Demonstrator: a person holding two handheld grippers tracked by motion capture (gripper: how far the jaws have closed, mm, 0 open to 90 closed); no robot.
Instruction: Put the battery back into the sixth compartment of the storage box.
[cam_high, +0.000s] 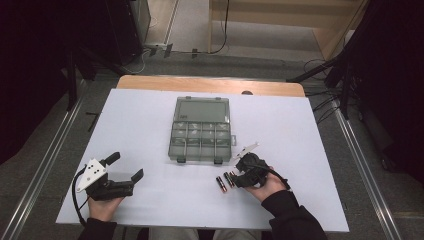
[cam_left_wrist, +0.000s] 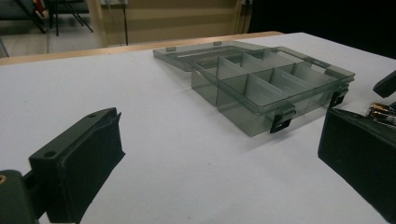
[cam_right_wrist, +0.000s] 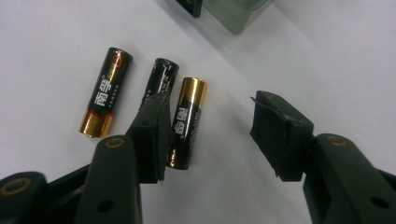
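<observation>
three batteries (cam_right_wrist: 140, 100) lie side by side on the white counter (cam_high: 150, 120), just in front of the open organiser box (cam_high: 201, 130) and a little to its right. going left to right: the left claw (cam_high: 126, 169) rests low on the counter, well apart from the box, its jaws spread wide and holding nothing. the box sits in the middle with its lid folded back flat, and every compartment that can be seen looks empty. the right claw (cam_right_wrist: 208, 128) hovers over the batteries with jaws wide open, one jaw lying across the middle battery (cam_right_wrist: 161, 79) and the gold-ended one (cam_right_wrist: 187, 121) just inside the gap. the risk, as i judge it, is that closing from here pinches two touching batteries at once or nudges one so it rolls, since they are round and packed close; a skewed grip could also let the battery slip out over the box and land in the wrong compartment.
</observation>
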